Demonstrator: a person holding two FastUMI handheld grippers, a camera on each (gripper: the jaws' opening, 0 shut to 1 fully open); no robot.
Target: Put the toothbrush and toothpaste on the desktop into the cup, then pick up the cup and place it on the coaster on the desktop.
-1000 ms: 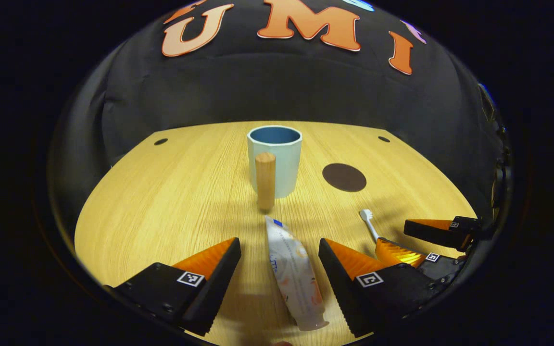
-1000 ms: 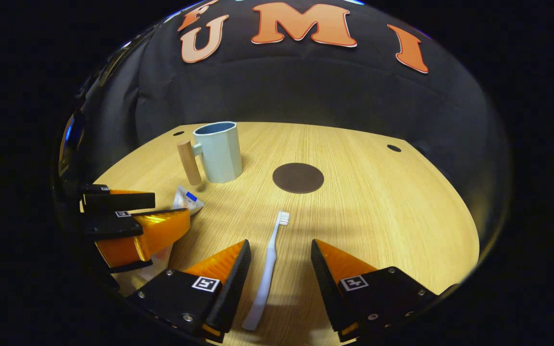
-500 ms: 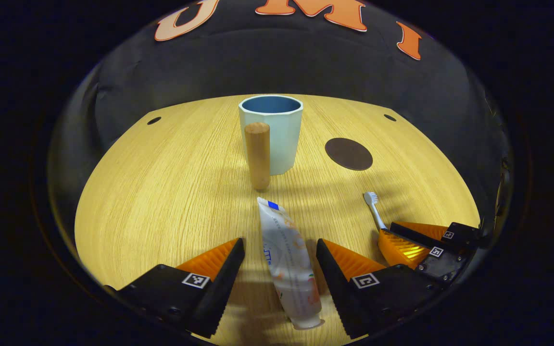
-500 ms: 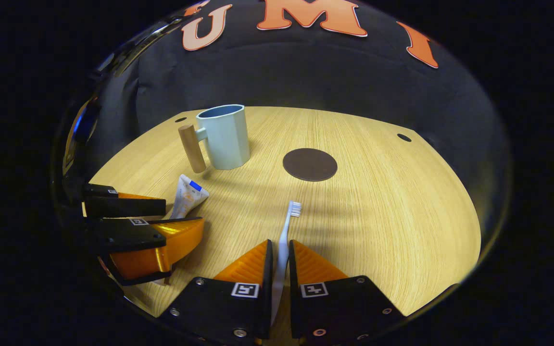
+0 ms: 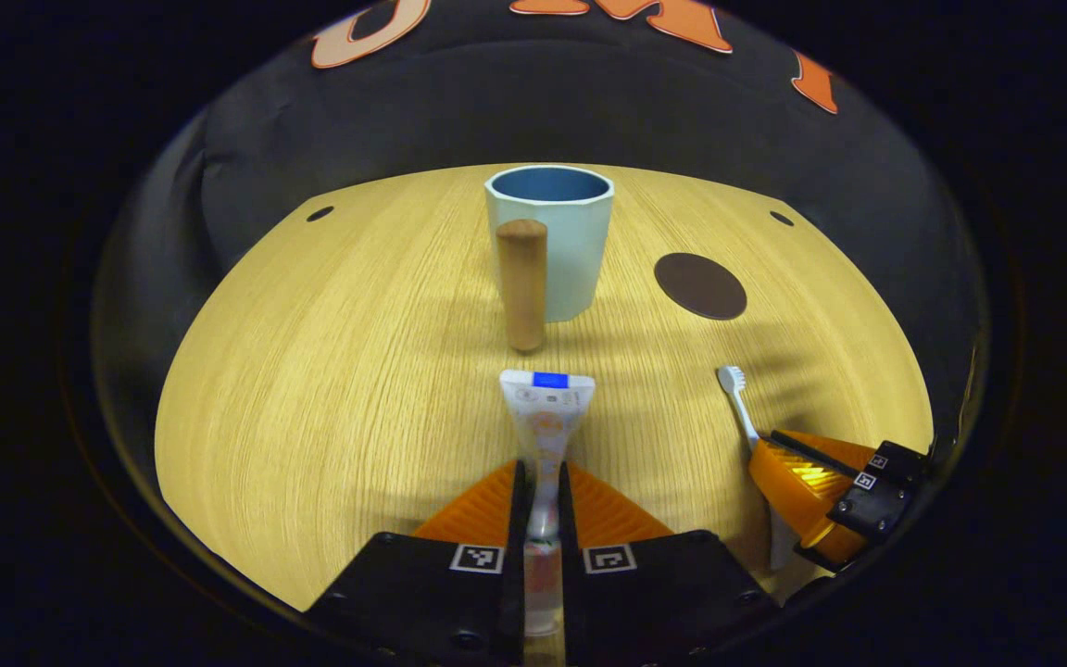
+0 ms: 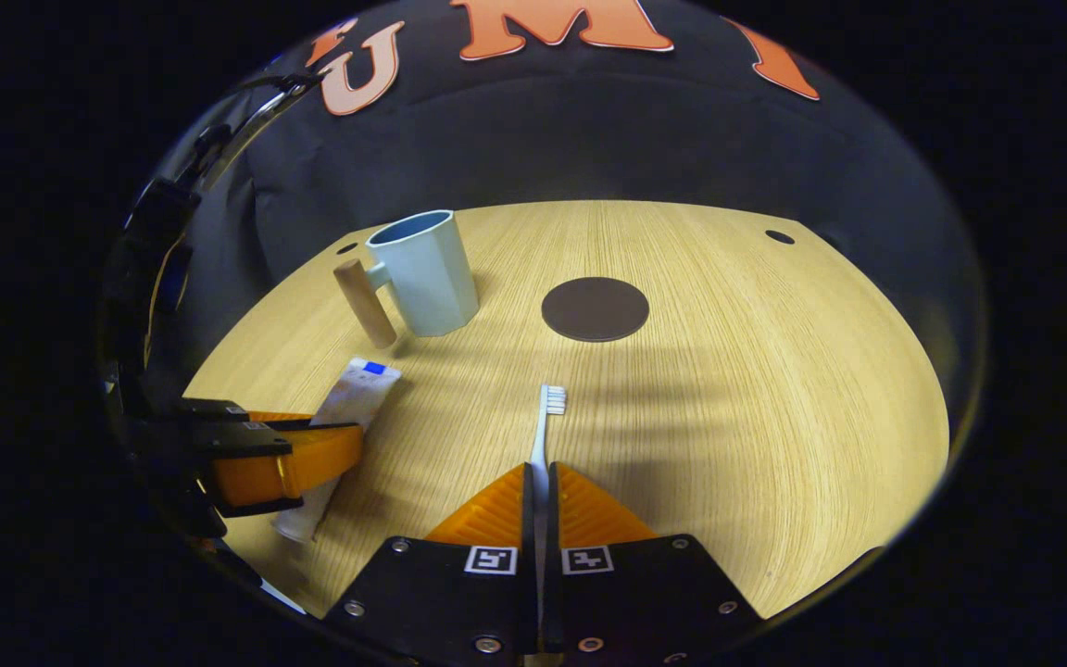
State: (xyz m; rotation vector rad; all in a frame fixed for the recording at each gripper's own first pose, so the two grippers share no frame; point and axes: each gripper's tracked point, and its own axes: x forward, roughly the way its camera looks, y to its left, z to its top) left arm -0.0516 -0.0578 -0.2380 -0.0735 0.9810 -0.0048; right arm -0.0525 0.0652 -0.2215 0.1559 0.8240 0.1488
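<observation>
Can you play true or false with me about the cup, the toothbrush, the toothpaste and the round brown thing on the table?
1. The left hand-held gripper is squeezing the toothpaste. True.
2. The toothbrush is already inside the cup. False: the right hand-held gripper has it pinched between both fingers, with the bristle end sticking out in front.
3. The cup is sitting on the coaster. False: the cup stands on the bare table, apart from the coaster.
4. The cup has a wooden handle. True.
5. The cup has tipped over. False: it stands upright, open end up.
</observation>
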